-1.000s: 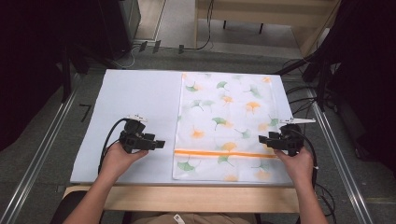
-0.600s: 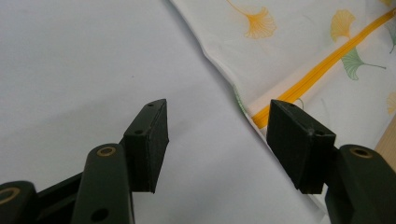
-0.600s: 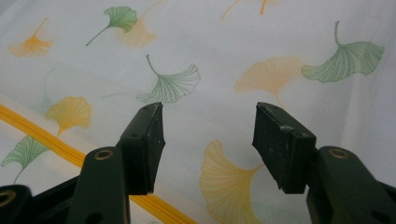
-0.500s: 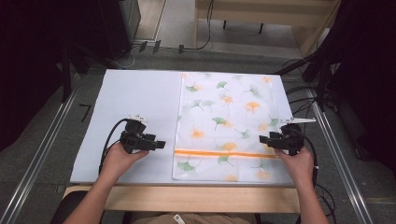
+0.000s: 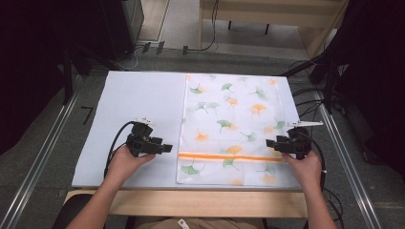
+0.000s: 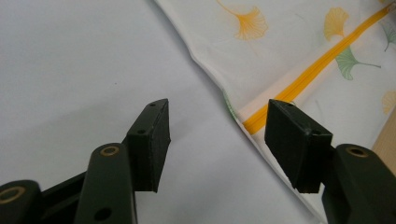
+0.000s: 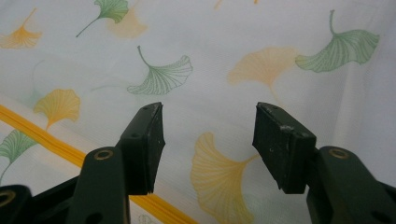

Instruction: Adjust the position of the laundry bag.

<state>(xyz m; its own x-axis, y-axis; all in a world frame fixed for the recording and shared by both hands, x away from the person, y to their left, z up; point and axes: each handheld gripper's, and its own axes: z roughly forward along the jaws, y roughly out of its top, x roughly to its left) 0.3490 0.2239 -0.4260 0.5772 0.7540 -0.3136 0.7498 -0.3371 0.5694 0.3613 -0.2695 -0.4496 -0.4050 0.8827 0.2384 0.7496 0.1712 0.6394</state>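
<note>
Approach step: ginkgo-print zippered bag (image 5: 234, 126) flat on white mat (image 5: 138, 105). My left gripper (image 5: 165, 148) just narrowed slightly, empty; right gripper (image 5: 272, 142) agape over fabric (nothing pinched). Next: grasp zipper (image 5: 229, 156) ends.

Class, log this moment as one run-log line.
left gripper: open, beside bag | right gripper: open, over bag | leaf-print bag: flat

The left tongs (image 5: 165, 148) narrow their jaws a little, having just been closing; the gap holds nothing but bare desk (image 6: 70, 70), with the orange zipper (image 6: 299, 81) of the ginkgo-print laundry bag (image 5: 229, 124) at two o'clock from them.
</note>
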